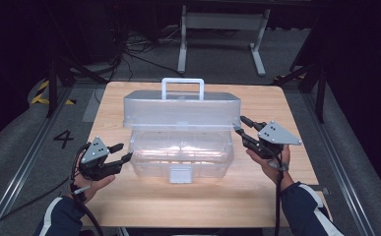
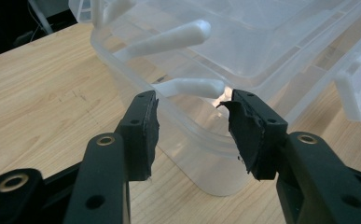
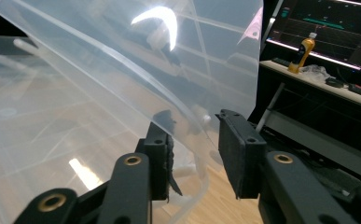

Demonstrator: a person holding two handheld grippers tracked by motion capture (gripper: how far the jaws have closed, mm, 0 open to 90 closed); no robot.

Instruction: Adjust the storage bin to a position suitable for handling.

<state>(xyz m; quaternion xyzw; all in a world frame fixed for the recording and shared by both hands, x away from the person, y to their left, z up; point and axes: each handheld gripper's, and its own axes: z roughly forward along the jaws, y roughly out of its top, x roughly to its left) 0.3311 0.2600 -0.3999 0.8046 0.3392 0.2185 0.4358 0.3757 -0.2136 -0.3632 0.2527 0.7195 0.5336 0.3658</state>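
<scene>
A clear plastic storage box (image 1: pixel 180 157) stands mid-table with its lid (image 1: pixel 180 110) raised upright behind it, white handle (image 1: pixel 182 83) on top. My left gripper (image 1: pixel 125 151) sits at the box's left end, open. In the left gripper view its jaws (image 2: pixel 192 135) frame the box's rounded corner (image 2: pixel 206 163) without touching it. My right gripper (image 1: pixel 240 125) is at the lid's right lower corner. In the right gripper view the lid's edge (image 3: pixel 192 107) passes between the jaws (image 3: pixel 194 149), and a gap shows beside the right pad (image 3: pixel 232 149).
The wooden table (image 1: pixel 129 206) has bare room in front of and beside the box. A white latch (image 1: pixel 180 174) is on the box's front wall. White plastic arms (image 2: pixel 190 87) lie at the box's corner. A metal stand (image 1: pixel 222 29) is on the floor beyond the table.
</scene>
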